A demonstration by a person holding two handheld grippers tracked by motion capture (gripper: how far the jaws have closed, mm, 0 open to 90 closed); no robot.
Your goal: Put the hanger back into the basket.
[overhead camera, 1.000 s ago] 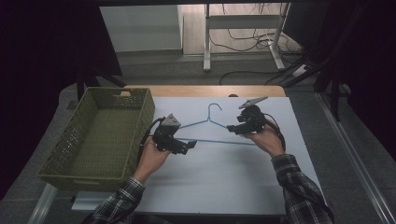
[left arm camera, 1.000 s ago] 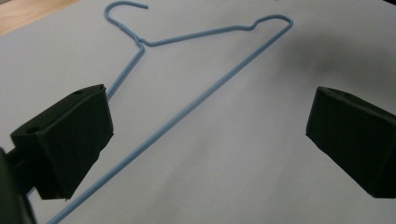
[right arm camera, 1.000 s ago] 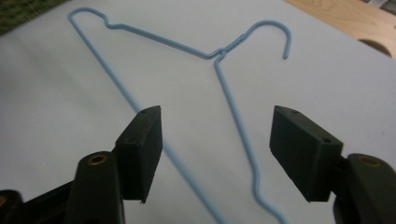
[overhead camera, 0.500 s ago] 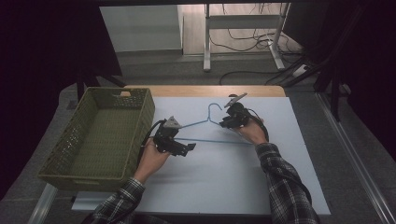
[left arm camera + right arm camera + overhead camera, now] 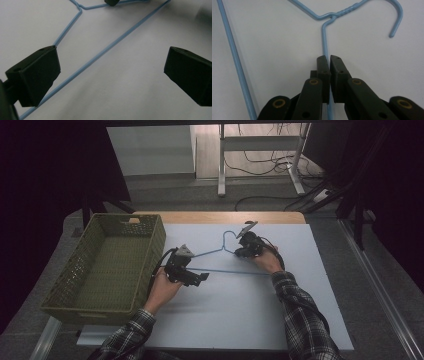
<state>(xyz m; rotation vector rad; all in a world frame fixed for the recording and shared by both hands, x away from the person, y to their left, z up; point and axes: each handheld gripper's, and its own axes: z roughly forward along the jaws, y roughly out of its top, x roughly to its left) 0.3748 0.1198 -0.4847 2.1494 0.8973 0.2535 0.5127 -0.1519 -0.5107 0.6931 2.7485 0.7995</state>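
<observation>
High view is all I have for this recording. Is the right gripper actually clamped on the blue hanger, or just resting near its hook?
Observer: The right gripper is shut on the hanger, on the wire arm just below the twisted neck.
Operator: And the left one?
Observer: The left gripper is wide open, its jaws either side of the hanger's long bottom bar.
Operator: Is the hook itself pinched?
Observer: No, the hook curls free beyond the jaws.

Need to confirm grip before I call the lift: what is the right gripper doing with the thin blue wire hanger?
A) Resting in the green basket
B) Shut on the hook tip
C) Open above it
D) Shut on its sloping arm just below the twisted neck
D: in the right gripper view the right gripper has its jaws closed on the thin blue wire hanger, on the sloping arm below the twisted neck.
</observation>
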